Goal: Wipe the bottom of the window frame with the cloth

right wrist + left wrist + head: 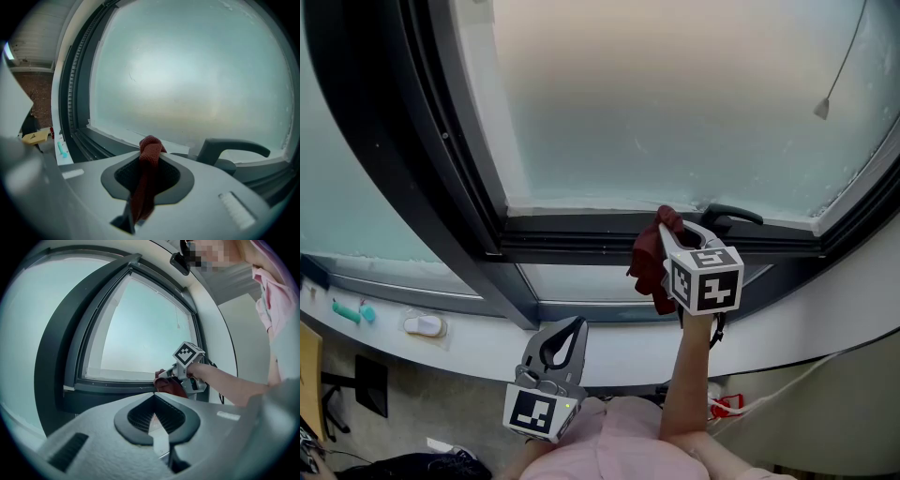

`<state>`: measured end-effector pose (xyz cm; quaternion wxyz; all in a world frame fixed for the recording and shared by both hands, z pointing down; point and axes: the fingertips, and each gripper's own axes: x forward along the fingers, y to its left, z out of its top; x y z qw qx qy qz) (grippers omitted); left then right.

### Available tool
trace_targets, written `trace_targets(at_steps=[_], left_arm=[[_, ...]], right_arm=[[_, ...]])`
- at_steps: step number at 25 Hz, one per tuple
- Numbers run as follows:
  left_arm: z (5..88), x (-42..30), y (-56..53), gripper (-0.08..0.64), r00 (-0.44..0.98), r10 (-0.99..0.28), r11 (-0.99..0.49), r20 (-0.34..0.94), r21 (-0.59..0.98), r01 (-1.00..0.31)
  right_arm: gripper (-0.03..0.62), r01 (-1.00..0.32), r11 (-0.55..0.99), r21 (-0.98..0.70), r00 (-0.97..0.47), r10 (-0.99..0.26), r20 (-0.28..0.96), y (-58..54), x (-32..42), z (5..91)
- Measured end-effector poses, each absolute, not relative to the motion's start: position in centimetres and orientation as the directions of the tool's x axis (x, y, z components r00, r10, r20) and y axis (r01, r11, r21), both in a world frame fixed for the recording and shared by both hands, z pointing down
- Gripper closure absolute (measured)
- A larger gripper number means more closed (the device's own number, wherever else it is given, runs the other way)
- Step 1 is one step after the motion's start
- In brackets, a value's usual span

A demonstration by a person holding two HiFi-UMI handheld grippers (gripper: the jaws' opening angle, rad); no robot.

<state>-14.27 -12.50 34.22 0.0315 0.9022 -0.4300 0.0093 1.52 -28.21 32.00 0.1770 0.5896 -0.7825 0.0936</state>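
Cloth [649,261], dark red, is pinched between the jaws of the right hand-held gripper [671,231], bunched at their tips and hanging below. It is held at the bottom rail of the window frame [572,246], just left of the black handle [733,217]; whether it touches the rail is unclear. The left hand-held gripper [570,328] hovers lower by the white sill [469,339], jaws pressed together on nothing.
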Motion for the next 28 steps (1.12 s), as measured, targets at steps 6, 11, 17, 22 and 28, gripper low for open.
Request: trace_targets(at_steps=[6,11,17,22,28], left_arm=[[34.1,-14.4,-12.3,0.56,0.628,-0.777,-0.626,0.043,0.048,-0.778],[34.0,-14.7,-12.2,0.56,0.623,-0.781,-0.622,0.041,0.048,-0.782],[33.9,-15.7,-11.7,0.56,0.615,-0.787,-0.614,0.043,0.047,-0.788],[34.1,-16.8,-11.5,0.56,0.621,-0.783,-0.619,0.044,0.053,-0.784],[34.2,-19.0,-11.3,0.56,0.609,-0.791,-0.606,0.055,0.061,-0.793]], right_arm=[[0.528,-0.957,0.281,0.066,-0.236,-0.895,0.379,-28.1,2.4,32.0],[0.528,-0.958,0.273,0.086,-0.222,-0.899,0.377,-28.2,2.3,32.0],[0.528,-0.948,0.304,0.093,-0.253,-0.9,0.356,-27.9,2.0,31.5],[0.528,-0.925,0.378,-0.046,-0.38,-0.915,0.135,-26.2,-0.7,27.3],[0.529,-0.851,0.524,-0.026,-0.524,-0.851,0.011,-24.1,-9.1,24.2]])
